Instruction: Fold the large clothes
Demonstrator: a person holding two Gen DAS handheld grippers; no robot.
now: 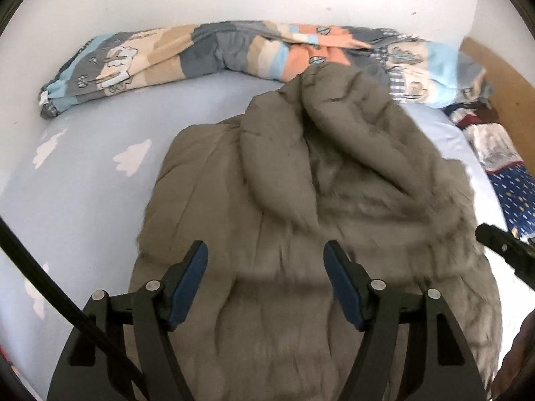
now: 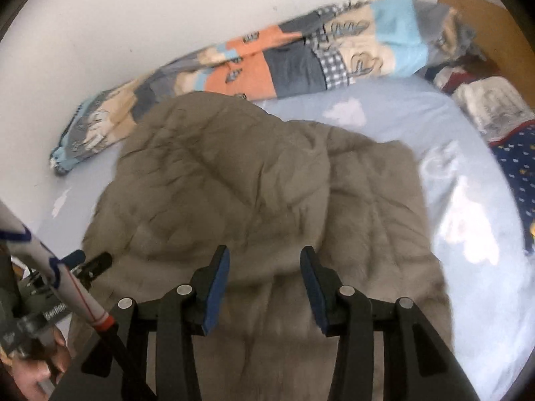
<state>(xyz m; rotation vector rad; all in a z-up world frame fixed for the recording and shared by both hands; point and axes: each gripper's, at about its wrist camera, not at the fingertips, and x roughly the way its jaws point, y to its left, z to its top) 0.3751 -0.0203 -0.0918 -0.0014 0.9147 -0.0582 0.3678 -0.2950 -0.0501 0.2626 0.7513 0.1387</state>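
A large grey-brown padded coat [image 1: 301,180] lies spread on a pale blue bed sheet [image 1: 83,183], with one part folded over its middle. My left gripper [image 1: 265,250] is open and empty, hovering over the coat's near end. In the right wrist view the same coat [image 2: 250,173] fills the middle. My right gripper [image 2: 264,257] is open and empty above the coat's near part. The right gripper's tip also shows at the right edge of the left wrist view [image 1: 501,244].
A rolled patchwork quilt [image 1: 217,53] lies along the white wall at the back; it also shows in the right wrist view [image 2: 284,63]. A pile of other clothes [image 2: 495,110] sits at the right by a wooden headboard [image 2: 485,16]. Sheet shows bare at left.
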